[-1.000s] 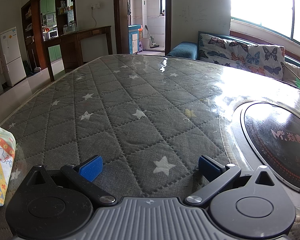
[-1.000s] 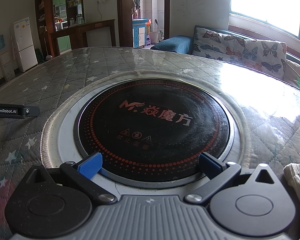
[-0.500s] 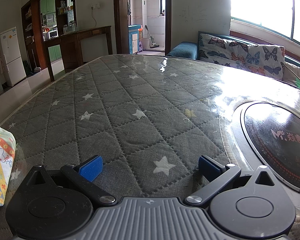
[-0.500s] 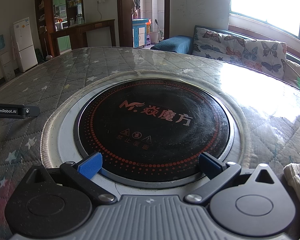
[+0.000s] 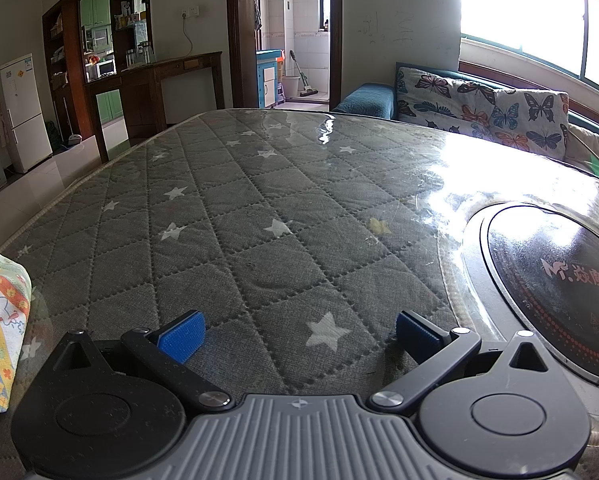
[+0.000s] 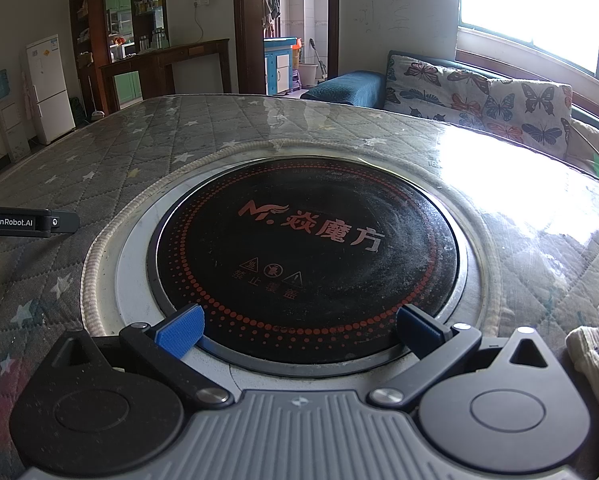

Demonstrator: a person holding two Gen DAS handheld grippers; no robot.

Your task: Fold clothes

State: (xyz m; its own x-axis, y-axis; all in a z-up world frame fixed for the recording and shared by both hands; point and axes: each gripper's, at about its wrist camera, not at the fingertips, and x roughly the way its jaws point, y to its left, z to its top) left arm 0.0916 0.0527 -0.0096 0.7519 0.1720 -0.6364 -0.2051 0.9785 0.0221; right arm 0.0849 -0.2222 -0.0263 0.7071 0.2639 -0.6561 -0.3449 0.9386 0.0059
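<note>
While both tools sit low over the table, their jaws stand spread wide with nothing between the blue pads. Left gripper [image 5: 297, 330]: over the grey quilted star-print table cover [image 5: 259, 216], the round black hotplate [image 5: 555, 280] off to its right. Right gripper [image 6: 297, 328]: directly at the near rim of the hotplate [image 6: 303, 256], which is sunk into the table and ringed by a pale braided trim; red lettering and dotted circles show on its dark face. A clear glossy sheet lies over the cover, glare strong on the side beyond the hotplate toward the window. Clothes: a patterned cloth [image 5: 1, 320], white with orange, green and yellow print, lies at the table edge well left of the hotplate; a cream-white garment [image 6: 595, 344] bunches at the table edge right of the hotplate, only partly in view. Beyond the hotplate, a butterfly-print sofa [image 6: 479, 96]; farther left, a white fridge [image 6: 49, 92].
</note>
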